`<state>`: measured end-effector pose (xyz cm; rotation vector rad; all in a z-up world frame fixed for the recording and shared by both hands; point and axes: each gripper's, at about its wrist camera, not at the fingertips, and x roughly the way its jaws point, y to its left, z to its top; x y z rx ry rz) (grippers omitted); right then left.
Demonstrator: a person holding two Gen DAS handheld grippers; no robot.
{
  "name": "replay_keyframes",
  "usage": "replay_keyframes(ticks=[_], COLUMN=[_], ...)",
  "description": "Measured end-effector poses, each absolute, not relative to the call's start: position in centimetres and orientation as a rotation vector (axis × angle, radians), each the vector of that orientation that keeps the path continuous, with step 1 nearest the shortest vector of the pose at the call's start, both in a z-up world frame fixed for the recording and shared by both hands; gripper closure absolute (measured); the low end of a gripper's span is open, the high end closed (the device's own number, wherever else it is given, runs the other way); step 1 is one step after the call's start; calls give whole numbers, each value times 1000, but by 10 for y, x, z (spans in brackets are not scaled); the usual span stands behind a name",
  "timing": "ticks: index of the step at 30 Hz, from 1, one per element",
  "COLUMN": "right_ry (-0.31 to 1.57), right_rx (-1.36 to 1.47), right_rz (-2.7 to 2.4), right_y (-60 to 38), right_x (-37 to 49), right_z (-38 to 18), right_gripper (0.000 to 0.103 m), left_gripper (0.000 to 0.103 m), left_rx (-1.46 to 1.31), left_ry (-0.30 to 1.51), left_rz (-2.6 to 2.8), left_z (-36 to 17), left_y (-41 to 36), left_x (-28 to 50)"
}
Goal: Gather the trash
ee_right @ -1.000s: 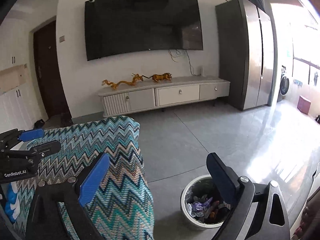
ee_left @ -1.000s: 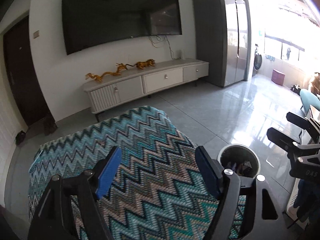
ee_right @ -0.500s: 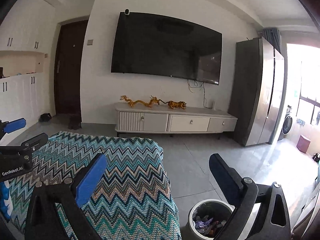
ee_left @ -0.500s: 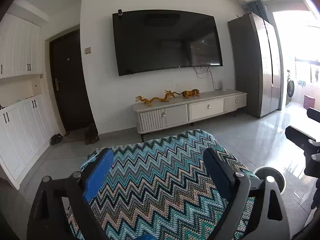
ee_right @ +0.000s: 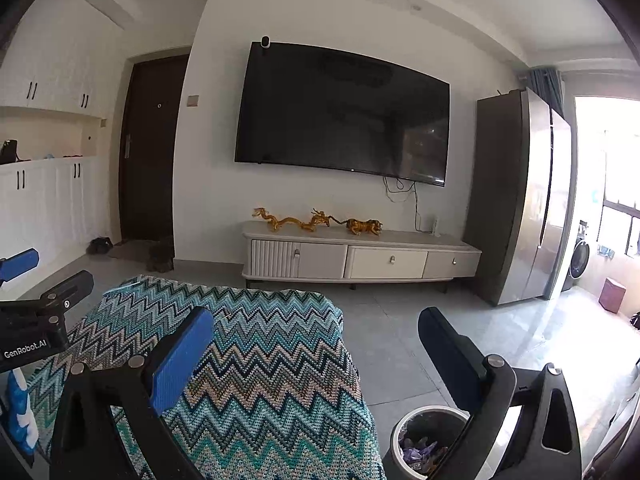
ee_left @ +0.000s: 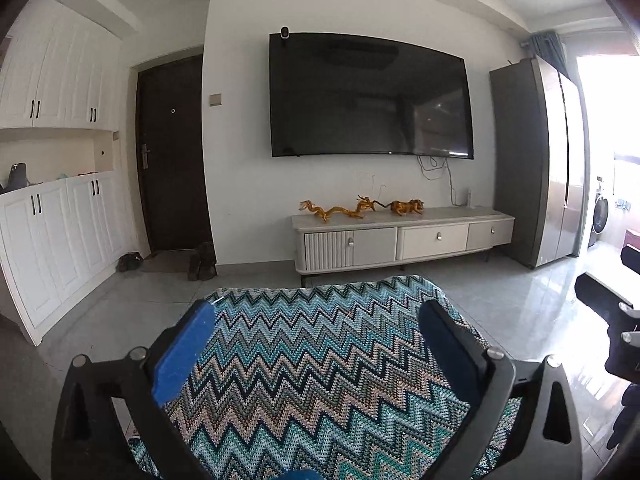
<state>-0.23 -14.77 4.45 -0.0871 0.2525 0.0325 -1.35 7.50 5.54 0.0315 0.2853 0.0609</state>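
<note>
The left gripper (ee_left: 316, 340) had just been opening and stood wide apart with nothing between its blue pads, above the zigzag blanket (ee_left: 320, 380). The right gripper (ee_right: 316, 344) also gaped empty. The trash bin (ee_right: 424, 440), holding purple scraps, sat on the grey floor at about five o'clock in the right wrist view, just beside the blanket's edge.

White walls, wall-mounted television (ee_left: 370, 98) over a low media cabinet (ee_left: 402, 236) bearing golden dragon figurines (ee_left: 340, 209), dark entry door (ee_left: 172, 156), white cupboards (ee_left: 52, 216), grey refrigerator (ee_left: 536, 160), glossy grey tiled floor (ee_left: 512, 296), glaring daylight at right.
</note>
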Motion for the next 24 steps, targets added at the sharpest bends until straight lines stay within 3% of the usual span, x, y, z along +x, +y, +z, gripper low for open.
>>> replay_keyframes(ticks=[24], right_ry=[230], right_rx=[-16], right_rz=[-6], right_y=[-154], right_x=[-14], right_z=[42], right_gripper=[0], left_gripper=[0], left_rx=[33], left_ry=[284], left_rz=[112], left_z=[61], left_y=[77], left_x=[-26])
